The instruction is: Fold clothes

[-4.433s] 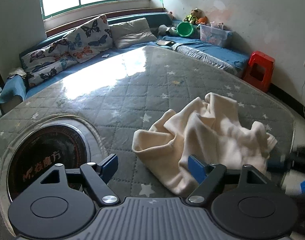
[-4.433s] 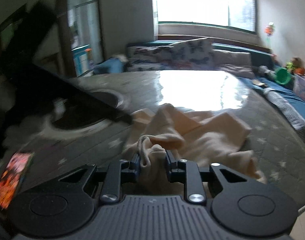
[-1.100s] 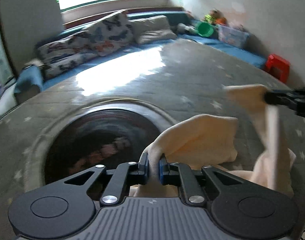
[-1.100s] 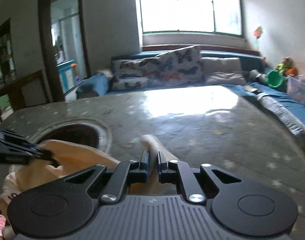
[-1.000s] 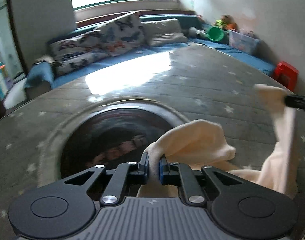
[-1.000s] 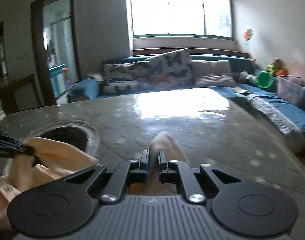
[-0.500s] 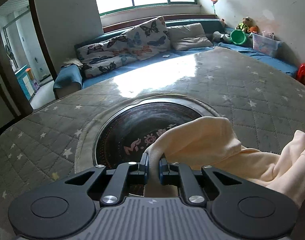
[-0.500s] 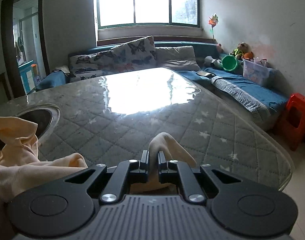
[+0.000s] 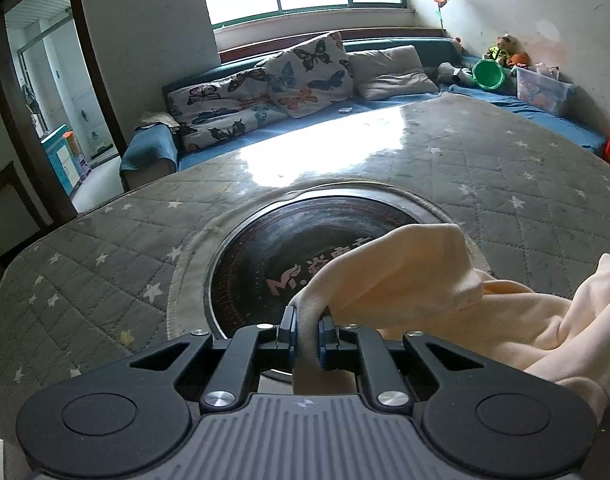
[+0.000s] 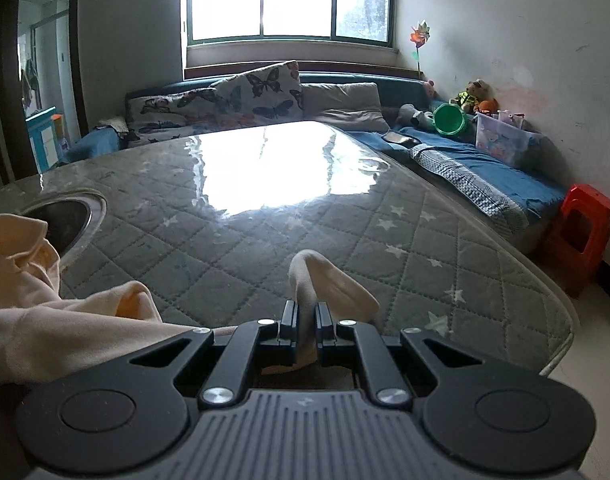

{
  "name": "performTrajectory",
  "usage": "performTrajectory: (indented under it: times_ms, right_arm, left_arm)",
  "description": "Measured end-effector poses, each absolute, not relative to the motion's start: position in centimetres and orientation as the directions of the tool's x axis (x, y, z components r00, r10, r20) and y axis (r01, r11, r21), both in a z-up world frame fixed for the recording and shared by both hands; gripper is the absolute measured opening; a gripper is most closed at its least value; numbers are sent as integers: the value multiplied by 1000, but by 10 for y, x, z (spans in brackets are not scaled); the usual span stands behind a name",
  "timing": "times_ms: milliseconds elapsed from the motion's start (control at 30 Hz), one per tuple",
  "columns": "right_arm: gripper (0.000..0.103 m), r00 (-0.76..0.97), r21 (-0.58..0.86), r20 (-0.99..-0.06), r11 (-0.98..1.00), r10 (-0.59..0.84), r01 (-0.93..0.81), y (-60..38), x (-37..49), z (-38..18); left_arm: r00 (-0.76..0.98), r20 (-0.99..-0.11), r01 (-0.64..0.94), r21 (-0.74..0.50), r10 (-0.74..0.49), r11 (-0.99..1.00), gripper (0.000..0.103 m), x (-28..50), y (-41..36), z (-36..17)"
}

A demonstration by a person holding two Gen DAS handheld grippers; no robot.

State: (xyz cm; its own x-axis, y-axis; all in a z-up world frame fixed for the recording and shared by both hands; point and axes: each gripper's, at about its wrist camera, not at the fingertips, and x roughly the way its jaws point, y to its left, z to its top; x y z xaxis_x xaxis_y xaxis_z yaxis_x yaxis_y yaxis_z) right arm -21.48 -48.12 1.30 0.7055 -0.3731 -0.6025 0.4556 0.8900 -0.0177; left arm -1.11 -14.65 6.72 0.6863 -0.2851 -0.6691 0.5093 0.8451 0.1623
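A cream garment (image 9: 445, 300) is stretched between my two grippers above a table covered with a grey quilted star-pattern cloth (image 9: 105, 248). My left gripper (image 9: 306, 334) is shut on one pinched edge of it, over the dark round hotplate (image 9: 289, 252) set into the table. The cloth trails off to the right and bunches there. In the right wrist view my right gripper (image 10: 306, 326) is shut on another edge of the cream garment (image 10: 65, 320), which runs off to the left in loose folds. Neither gripper shows in the other's view.
The hotplate (image 10: 65, 220) lies left of the right gripper. A sofa with butterfly cushions (image 9: 297, 76) runs along the far side under the window. A red stool (image 10: 585, 236) stands off the table's right edge, by a blue mattress (image 10: 485, 184) with a green bucket (image 10: 449, 120).
Both grippers have drawn apart and the garment now hangs stretched between them. The left one has swung left over the hotplate, the right one right and lower toward the table's right edge.
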Motion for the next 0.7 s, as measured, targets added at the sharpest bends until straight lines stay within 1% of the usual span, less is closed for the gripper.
performTrajectory:
  times_ms: [333, 567, 700]
  right_arm:
    - [7, 677, -60, -622, 887, -393, 459, -476, -209, 7]
    - [7, 670, -62, -643, 897, -371, 437, -471, -200, 2]
    - [8, 670, -60, -652, 905, -355, 421, -467, -194, 0]
  left_arm:
    - [700, -673, 463, 173, -239, 869, 11, -12, -128, 60]
    - [690, -700, 401, 159, -183, 902, 11, -11, -95, 48]
    - [687, -706, 382, 152, -171, 912, 11, -16, -84, 44]
